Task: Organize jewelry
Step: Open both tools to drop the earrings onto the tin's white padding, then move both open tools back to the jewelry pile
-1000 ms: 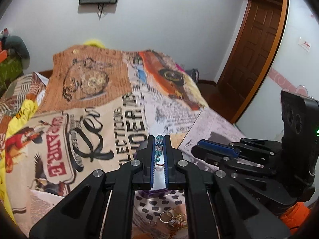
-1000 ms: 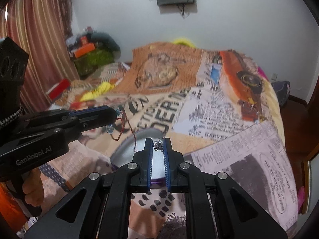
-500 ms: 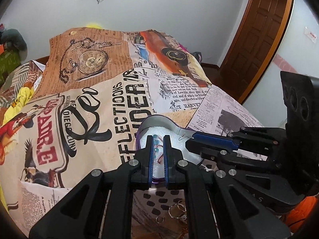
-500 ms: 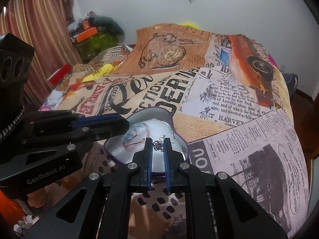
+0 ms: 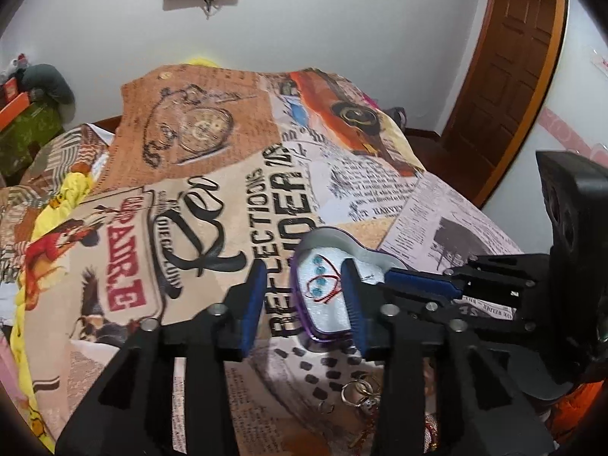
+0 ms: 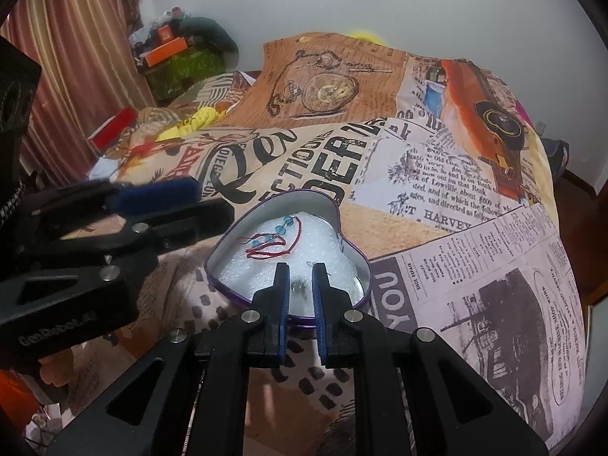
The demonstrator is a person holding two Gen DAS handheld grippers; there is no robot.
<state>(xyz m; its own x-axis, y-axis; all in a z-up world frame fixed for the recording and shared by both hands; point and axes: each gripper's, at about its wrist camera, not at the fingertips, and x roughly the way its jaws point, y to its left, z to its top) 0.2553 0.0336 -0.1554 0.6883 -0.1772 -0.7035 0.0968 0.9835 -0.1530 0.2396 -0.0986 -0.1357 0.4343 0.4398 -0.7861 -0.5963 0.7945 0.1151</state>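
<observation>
The red string bracelet with blue beads [image 6: 271, 239] lies on white padding inside the purple heart-shaped tin [image 6: 353, 258] on the bed. The left tongs [image 5: 302, 288] are wide apart. The right tongs [image 6: 300, 285] are a little apart over a small silver piece, not gripping it.

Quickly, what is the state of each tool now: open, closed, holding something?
Left tool: open, holding nothing.
Right tool: slightly open over the heart-shaped tin; a hold cannot be told.

Red-cord, blue-bead bracelet [image 6: 271, 241] lies in open heart-shaped tin [image 6: 344, 241].
</observation>
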